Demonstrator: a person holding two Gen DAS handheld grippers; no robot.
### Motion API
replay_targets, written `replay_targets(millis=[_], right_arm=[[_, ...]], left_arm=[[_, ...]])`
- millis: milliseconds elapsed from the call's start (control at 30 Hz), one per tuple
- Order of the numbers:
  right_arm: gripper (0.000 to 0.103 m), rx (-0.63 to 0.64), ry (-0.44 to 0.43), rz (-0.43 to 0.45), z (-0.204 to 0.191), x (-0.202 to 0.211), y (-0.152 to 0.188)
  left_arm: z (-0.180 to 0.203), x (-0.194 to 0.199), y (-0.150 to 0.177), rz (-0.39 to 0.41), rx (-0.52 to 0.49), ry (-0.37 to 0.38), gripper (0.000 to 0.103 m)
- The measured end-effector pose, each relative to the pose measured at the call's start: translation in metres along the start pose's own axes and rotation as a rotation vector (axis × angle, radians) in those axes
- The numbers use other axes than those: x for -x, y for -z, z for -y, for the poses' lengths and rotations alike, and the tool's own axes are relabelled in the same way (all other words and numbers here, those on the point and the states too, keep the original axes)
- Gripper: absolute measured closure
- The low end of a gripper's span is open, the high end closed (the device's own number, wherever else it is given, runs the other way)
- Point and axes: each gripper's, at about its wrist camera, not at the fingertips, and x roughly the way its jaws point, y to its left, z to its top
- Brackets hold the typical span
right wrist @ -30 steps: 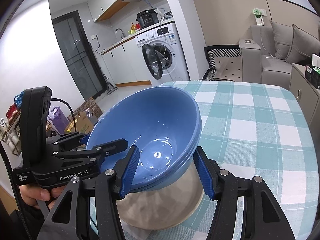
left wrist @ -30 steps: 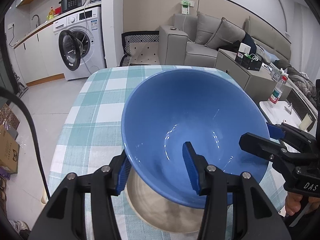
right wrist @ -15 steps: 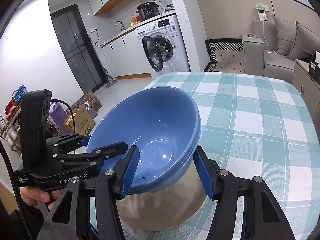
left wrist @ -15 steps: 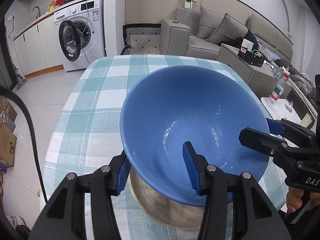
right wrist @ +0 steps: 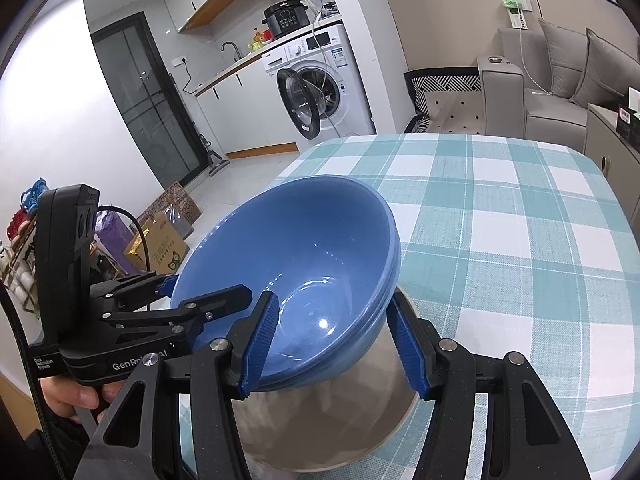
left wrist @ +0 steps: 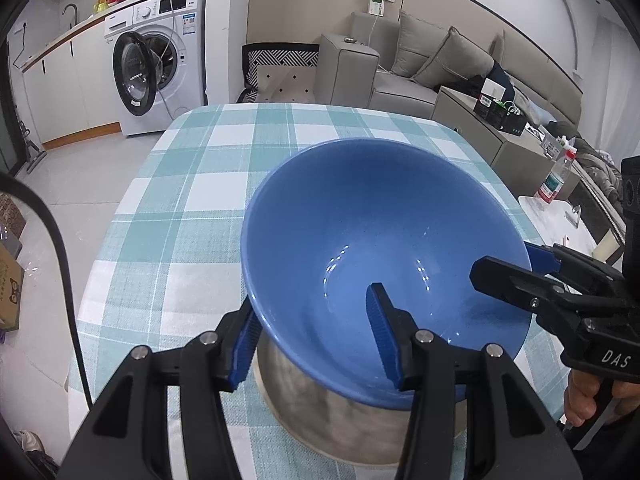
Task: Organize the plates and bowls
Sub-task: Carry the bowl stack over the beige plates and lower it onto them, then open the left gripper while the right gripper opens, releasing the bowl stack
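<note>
Nested blue bowls point(left wrist: 360, 232) point(right wrist: 304, 248) sit tilted in the mouth of a wider beige bowl point(left wrist: 320, 412) point(right wrist: 340, 412) on the checked tablecloth. My left gripper point(left wrist: 312, 340) is shut on the near rim, one blue pad inside the bowl and one on the outer wall. It shows in the right wrist view as the left gripper point(right wrist: 206, 286) at the bowl's left edge. My right gripper point(right wrist: 332, 344) clamps the opposite rim the same way, and the left wrist view shows the right gripper point(left wrist: 504, 262) at the right edge. Whether the blue bowls rest fully in the beige one is hidden.
The table point(left wrist: 192, 184) point(right wrist: 520, 216) stretches away beyond the bowls. Past it stand a washing machine point(left wrist: 156, 60) with its door open and a grey sofa point(left wrist: 420, 64). A side table holds a bottle point(left wrist: 556, 184). Cardboard boxes point(right wrist: 160, 240) lie on the floor.
Both grippers have sunk a little with the blue bowls, which now sit lower over the beige bowl. The grips look unchanged.
</note>
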Motion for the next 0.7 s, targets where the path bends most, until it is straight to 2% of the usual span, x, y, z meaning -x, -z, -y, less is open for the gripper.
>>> replay_targets(millis=[367, 533, 700], right_arm=[[0.044, 0.015, 0.006, -0.006, -0.001, 0.000, 0.000], [0.020, 0.026, 0.026, 0.033, 0.003, 0.009, -0.003], [0.006, 0.032, 0.032, 0.075, 0.011, 0.022, -0.006]], left_arm=[[0.002, 0.000, 0.000, 0.020, -0.033, 0.000, 0.044], [0.002, 0.009, 0.003, 0.052, -0.065, -0.029, 0.028], [-0.011, 0.026, 0.007, 0.087, -0.054, -0.031, 0.015]])
